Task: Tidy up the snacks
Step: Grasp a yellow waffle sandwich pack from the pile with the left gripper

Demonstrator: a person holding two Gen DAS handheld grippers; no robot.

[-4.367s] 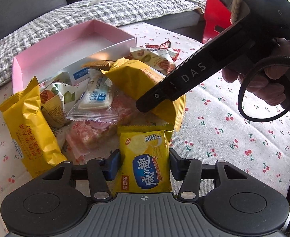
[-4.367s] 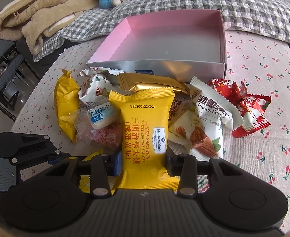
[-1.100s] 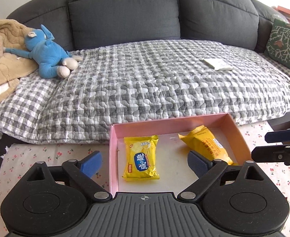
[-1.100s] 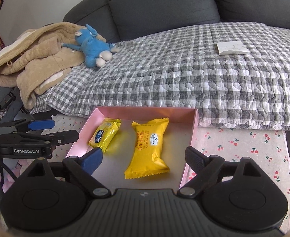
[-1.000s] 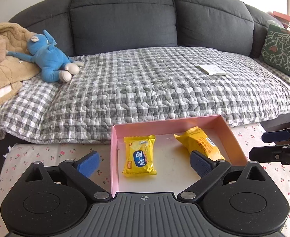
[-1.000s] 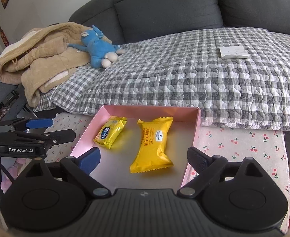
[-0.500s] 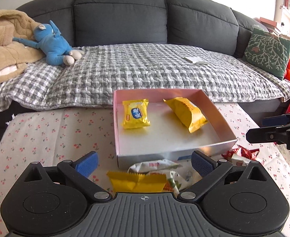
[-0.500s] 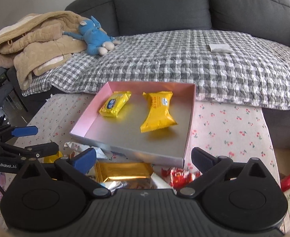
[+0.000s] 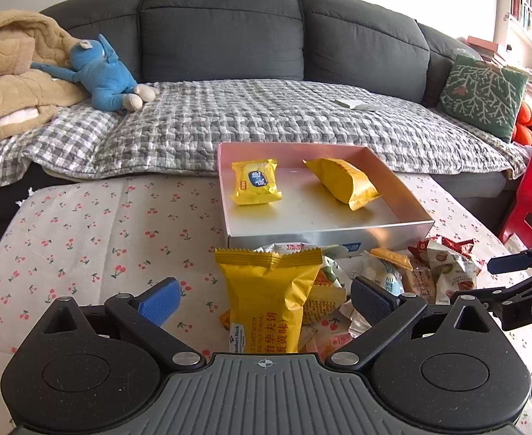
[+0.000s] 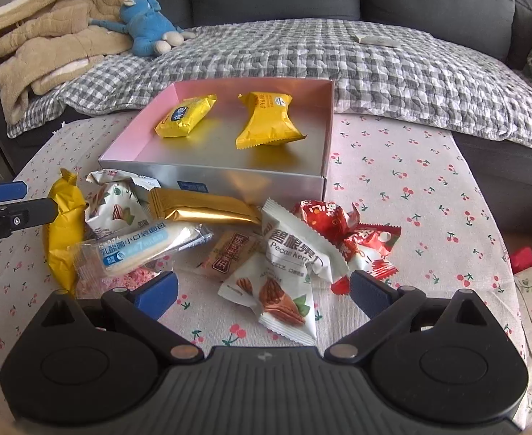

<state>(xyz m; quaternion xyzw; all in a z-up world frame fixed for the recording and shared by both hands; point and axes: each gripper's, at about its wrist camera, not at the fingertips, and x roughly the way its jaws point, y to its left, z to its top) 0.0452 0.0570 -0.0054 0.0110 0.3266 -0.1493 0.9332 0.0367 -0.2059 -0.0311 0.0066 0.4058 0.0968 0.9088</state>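
**Operator:** Reaching for the next snacks now. Where should each pair of tongs go?

**Coach:** Start on your left. Your left tongs (image 9: 262, 299) are spread wide with nothing in them, and the tall yellow waffle sandwich pack (image 9: 267, 299) stands right between the pads. Lower until the pads flank its middle, then close; it's puffy, so I'd judge a grip near the sealed top edge would slip.

**Operator:** And the box?

**Coach:** The pink box (image 10: 329, 116) sits just behind the heap on the cherry-print tabletop (image 10: 411, 188), with a small yellow cracker pack (image 10: 186, 116) and another yellow waffle pack (image 10: 267, 121) already lying inside, apart from each other. Plenty of bare floor is left toward the near wall.

**Operator:** Right side?

**Coach:** Your right tongs (image 10: 262, 295) are wide too, and empty, over the white almond pack (image 10: 276, 299). It touches the pecan kernel pack (image 10: 295, 248), so come straight down and pinch only the almond one. The red candies (image 10: 356, 232) lie just beside; keep the right pad clear of them.
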